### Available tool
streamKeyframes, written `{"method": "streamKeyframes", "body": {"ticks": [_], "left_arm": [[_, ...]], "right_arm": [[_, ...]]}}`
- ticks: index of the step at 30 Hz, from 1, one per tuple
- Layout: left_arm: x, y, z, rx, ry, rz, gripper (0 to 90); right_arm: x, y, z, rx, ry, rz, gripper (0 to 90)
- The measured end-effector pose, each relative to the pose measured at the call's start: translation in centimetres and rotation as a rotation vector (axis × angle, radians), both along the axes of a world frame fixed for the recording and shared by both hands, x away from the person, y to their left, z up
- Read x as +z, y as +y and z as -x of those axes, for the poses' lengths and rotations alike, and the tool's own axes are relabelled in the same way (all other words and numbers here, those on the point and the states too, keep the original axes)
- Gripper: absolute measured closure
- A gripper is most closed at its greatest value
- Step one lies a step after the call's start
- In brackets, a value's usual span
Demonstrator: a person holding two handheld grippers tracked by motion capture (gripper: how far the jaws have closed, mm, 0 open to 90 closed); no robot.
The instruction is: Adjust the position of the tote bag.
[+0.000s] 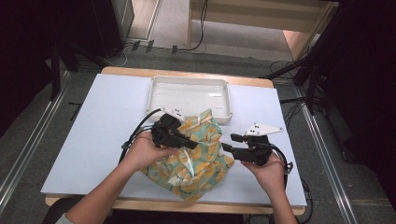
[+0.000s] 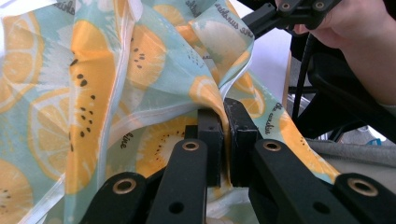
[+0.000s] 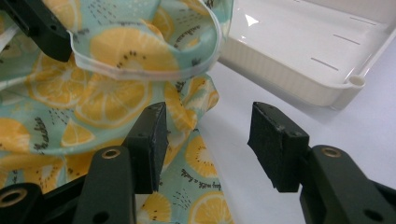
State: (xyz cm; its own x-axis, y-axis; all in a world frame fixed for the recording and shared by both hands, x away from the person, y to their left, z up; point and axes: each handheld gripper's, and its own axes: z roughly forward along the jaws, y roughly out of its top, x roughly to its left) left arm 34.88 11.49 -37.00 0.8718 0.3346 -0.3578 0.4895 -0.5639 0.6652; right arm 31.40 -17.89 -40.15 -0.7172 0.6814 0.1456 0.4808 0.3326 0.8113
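A crumpled cloth (image 1: 201, 154) printed with orange slices on pale green lies at the table's front middle. My left gripper (image 1: 192, 144) is over it, shut on a raised fold of the cloth (image 2: 205, 93); the fabric is pinched between the pads (image 2: 211, 135). My right gripper (image 1: 228, 142) hovers just right of the cloth's edge, jaws open, with bare table between its fingertips (image 3: 273, 144). The cloth (image 3: 116, 88) lies beside its left jaw. The left gripper's jaw tip also shows at the top left of the right gripper view.
A white shallow tray (image 1: 159, 93) stands empty behind the cloth, near the table's far edge; its corner (image 3: 355, 81) is close ahead of my right gripper. A white sheet (image 1: 102, 130) covers the table. Cables and dark stands surround the table.
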Motion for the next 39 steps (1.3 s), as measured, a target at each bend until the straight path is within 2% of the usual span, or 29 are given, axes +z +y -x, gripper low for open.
{"method": "streamKeyframes", "body": {"ticks": [16,21,26,34,36,39], "left_arm": [[-1.6,-1.0,0.1,-0.014,0.021,-0.016,85.9],[-1.6,-1.4,0.6,-0.032,0.009,-0.023,85.4],[-2.3,-1.1,1.0,-0.031,0.023,-0.031,84.5],[-2.7,-0.8,2.3,-0.038,0.035,-0.014,84.1],[-2.9,-0.9,2.6,-0.044,0.035,-0.02,84.1],[-3.3,-0.9,2.7,-0.043,0.045,-0.014,84.1]], "right_arm": [[-0.1,0.1,0.0,0.005,0.001,0.004,48.1],[-0.1,0.1,0.0,0.005,-0.002,0.005,48.2],[-0.1,0.0,0.0,0.004,-0.002,0.004,48.2],[0.0,0.0,0.1,0.0,-0.001,0.0,48.2],[0.0,0.0,0.1,0.002,-0.004,0.0,48.2],[0.0,0.0,0.1,0.001,-0.003,-0.001,48.3]]}}
